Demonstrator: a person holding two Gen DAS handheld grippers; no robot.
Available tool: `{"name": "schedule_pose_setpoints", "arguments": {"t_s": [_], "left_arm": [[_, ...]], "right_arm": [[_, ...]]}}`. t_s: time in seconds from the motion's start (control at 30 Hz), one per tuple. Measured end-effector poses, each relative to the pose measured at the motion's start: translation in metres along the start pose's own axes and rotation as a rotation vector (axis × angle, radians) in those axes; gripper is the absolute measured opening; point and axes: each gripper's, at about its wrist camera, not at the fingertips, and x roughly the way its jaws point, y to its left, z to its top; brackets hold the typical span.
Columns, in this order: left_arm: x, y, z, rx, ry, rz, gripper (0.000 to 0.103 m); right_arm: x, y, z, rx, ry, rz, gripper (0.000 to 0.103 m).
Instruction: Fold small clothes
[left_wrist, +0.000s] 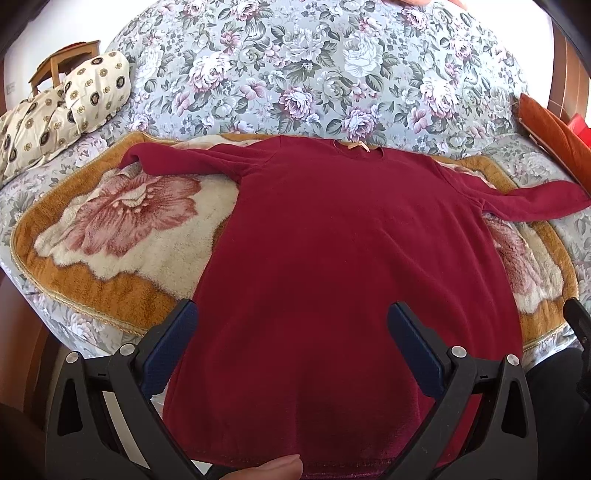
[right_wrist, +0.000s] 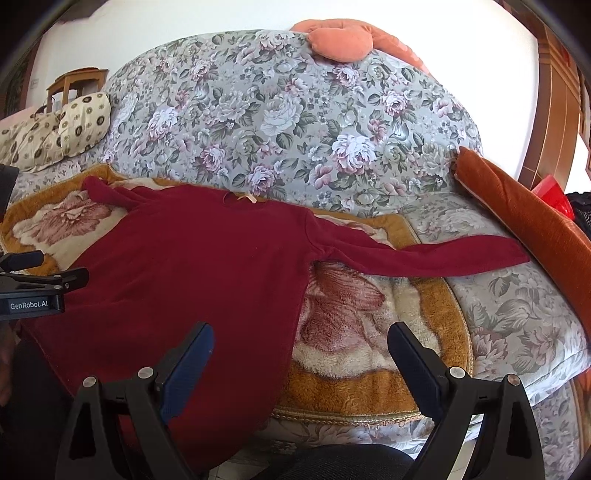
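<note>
a dark red long-sleeved top (left_wrist: 332, 240) lies flat on a fleece flower blanket (left_wrist: 122, 221) on the floral sofa (left_wrist: 314, 74), sleeves spread left and right. the left hand-held gripper (left_wrist: 291, 325) and right hand-held gripper (right_wrist: 301, 343) hang released over its near hem, grasping nothing.

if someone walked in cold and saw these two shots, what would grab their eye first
The dark red long-sleeved fleece top stands out first, spread flat with both sleeves out on a fluffy orange-bordered blanket with pink flowers. Behind it rises the grey floral-print sofa back, with a rust-orange velvet cushion at the right end. In the foreground the left tool and right tool hover open near the top's hem, gripping nothing.
</note>
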Motion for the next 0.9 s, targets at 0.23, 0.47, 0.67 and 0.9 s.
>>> {"name": "schedule_pose_setpoints", "arguments": {"t_s": [0.23, 0.47, 0.67, 0.9], "left_arm": [[0.0005, -0.0004, 0.0003, 0.001, 0.002, 0.0, 0.103], [0.0022, 0.0011, 0.0006, -0.005, 0.008, -0.006, 0.103], [0.0021, 0.0006, 0.0002, -0.005, 0.007, -0.006, 0.103], [0.0023, 0.0006, 0.0002, -0.005, 0.008, -0.005, 0.103]], "right_arm": [[0.0009, 0.0018, 0.0002, -0.007, 0.006, -0.004, 0.094], [0.0009, 0.0013, 0.0006, -0.008, 0.008, -0.004, 0.094], [0.0008, 0.0008, 0.0007, -0.009, 0.009, -0.007, 0.094], [0.001, 0.0005, 0.0007, -0.009, 0.009, -0.006, 0.094]]}}
